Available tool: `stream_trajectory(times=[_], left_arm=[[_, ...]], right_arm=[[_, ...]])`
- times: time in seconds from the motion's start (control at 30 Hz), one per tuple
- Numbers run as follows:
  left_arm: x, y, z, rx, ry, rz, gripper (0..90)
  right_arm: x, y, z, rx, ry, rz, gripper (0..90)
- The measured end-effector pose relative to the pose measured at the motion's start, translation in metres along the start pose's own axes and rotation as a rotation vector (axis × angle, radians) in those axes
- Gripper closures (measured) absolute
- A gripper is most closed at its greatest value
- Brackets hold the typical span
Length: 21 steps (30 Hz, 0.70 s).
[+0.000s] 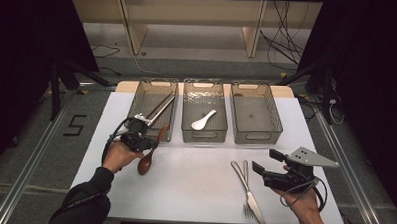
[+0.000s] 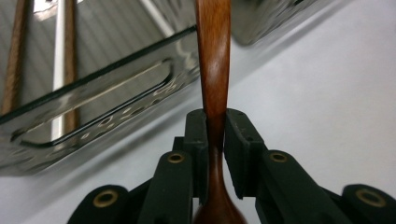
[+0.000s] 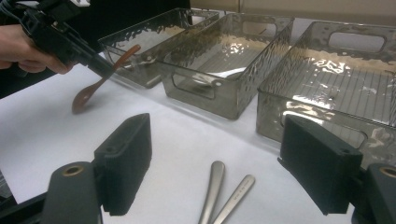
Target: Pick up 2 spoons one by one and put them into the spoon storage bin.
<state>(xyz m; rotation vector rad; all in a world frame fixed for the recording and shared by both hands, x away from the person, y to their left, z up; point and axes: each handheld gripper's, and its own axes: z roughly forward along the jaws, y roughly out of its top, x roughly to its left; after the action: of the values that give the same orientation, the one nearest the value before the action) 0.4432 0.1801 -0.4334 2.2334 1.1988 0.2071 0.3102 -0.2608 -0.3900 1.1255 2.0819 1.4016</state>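
The left gripper (image 1: 144, 139) is clenched on the wooden spoon (image 1: 150, 153), with both pads pressing the thin handle a little above the bowl, as the left gripper view shows (image 2: 214, 70). The spoon is at the near left of the table (image 1: 193, 192), just in front of the left bin (image 1: 137, 102), which has chopsticks (image 1: 161, 104) inside. Its handle points far toward the bin and its bowl is low, close to the table; I cannot tell if the bowl touches. The spoon looks light and stiff, and the polished wood may be a little slippery, so it could turn between the pads. A hold nearer the middle of the handle seems to me more steady than one at the narrow neck. The right gripper (image 1: 265, 163) is released, its jaws wide apart with nothing between them, near the fork (image 1: 251, 196) and knife (image 1: 239, 174) at the near right. A white spoon (image 1: 203, 120) lies in the middle bin (image 1: 203, 137).
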Motion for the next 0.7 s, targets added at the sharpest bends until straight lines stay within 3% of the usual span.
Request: stream_trajectory(times=[0.23, 0.37, 0.7], left_arm=[[-0.004, 0.001, 0.000, 0.011, 0.010, 0.028, 80.1], [-0.008, 0.002, 0.000, 0.024, 0.003, 0.057, 80.5], [-0.017, 0.007, -0.004, 0.028, -0.030, 0.084, 80.8]], right_arm=[[0.000, 0.000, 0.000, 0.001, 0.000, 0.002, 25.9], [0.000, 0.000, 0.000, 0.000, 0.000, 0.000, 25.9], [0.000, 0.000, 0.000, 0.001, -0.001, 0.001, 25.9]])
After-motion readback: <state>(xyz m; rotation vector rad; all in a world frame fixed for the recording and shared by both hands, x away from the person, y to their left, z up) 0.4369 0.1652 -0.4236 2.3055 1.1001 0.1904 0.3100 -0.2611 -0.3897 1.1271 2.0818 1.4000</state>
